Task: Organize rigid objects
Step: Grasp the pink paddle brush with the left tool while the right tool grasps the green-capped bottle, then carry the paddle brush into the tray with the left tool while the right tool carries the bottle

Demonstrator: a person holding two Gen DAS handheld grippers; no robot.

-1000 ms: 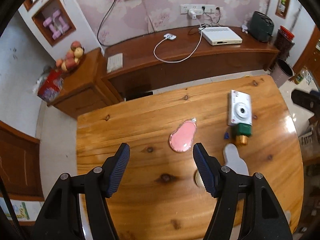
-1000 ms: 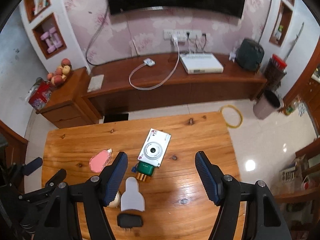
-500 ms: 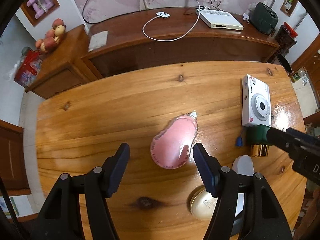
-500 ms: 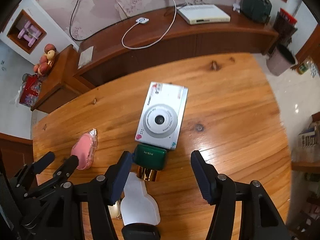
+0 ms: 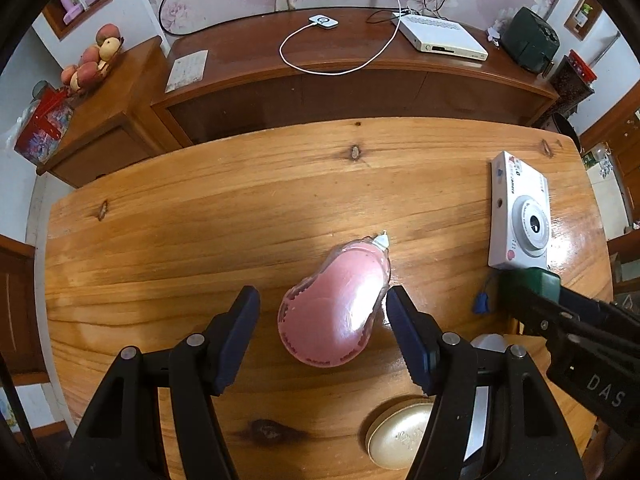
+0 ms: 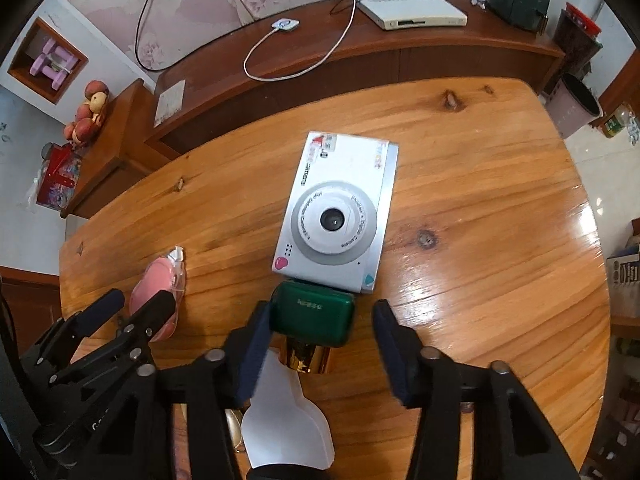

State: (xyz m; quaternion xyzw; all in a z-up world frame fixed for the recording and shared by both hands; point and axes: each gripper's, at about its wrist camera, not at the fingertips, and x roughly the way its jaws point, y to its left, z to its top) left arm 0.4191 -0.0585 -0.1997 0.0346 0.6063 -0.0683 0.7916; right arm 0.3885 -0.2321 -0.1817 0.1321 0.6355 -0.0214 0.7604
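A pink tape dispenser (image 5: 336, 304) lies flat on the wooden table (image 5: 200, 220). My left gripper (image 5: 322, 320) is open and straddles it; the right pad is close to its edge and the left pad stands apart. A green-capped bottle with a gold neck (image 6: 312, 316) lies just below the white camera (image 6: 336, 220). My right gripper (image 6: 320, 344) is around the green cap with its jaws closing. The left pad touches the cap and a gap shows at the right pad.
A gold round case (image 5: 400, 436) and a flat white piece (image 6: 284, 420) lie near the front of the table. A small blue bit (image 5: 482, 304) sits by the bottle. A brown sideboard (image 5: 360, 60) with a cable and a white box stands behind the table.
Both grippers have come down close to the table. The left now straddles the pink dispenser. The right jaws have narrowed around the green cap.
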